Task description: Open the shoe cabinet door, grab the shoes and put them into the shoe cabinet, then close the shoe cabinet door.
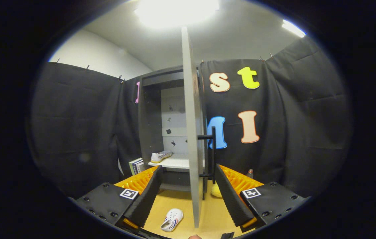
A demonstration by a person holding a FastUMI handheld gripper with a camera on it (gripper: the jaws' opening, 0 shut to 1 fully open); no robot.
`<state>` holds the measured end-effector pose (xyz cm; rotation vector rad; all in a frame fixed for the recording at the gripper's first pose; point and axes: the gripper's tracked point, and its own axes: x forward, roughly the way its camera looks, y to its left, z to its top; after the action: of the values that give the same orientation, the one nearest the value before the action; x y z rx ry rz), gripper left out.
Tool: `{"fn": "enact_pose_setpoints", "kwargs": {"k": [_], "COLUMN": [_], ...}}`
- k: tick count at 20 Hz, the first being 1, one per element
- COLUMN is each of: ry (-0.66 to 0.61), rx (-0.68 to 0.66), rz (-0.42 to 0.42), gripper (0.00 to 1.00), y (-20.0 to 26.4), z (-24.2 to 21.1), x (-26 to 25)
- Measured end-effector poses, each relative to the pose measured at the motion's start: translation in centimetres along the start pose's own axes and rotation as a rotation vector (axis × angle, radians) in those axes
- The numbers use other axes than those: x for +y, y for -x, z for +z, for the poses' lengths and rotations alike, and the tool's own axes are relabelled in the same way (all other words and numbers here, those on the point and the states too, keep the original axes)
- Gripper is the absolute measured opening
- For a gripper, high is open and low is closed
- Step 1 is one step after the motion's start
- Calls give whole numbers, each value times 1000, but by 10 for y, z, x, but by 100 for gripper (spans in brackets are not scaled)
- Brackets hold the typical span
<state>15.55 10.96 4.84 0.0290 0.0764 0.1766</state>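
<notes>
The dark shoe cabinet (149, 113) stands ahead with its grey door (192, 132) swung wide, edge-on toward me, its black bar handle (212, 152) on the right face. One white shoe (160, 156) lies on the white shelf (174, 163) inside. A second white shoe (172, 219) rests on the wooden floor low between my fingers, just left of the door's edge. My gripper (188, 192) is open, its fingers standing on either side of the door's lower edge without pressing it, and nothing is held.
A box or stack of books (136, 166) stands by the cabinet's left foot. A yellow object (216, 191) and a small bottle (249, 173) sit on the floor right of the door. Black cloth walls close in on both sides.
</notes>
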Motion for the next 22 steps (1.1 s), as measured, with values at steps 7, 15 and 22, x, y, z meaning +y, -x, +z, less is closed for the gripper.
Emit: {"fn": "enact_pose_setpoints", "kwargs": {"k": [7, 15, 22], "ry": [-7, 12, 65], "rx": [92, 243, 389], "rz": [79, 48, 49], "gripper": [97, 98, 98], "y": [-31, -91, -121], "z": [-65, -167, -255], "x": [65, 86, 99]}}
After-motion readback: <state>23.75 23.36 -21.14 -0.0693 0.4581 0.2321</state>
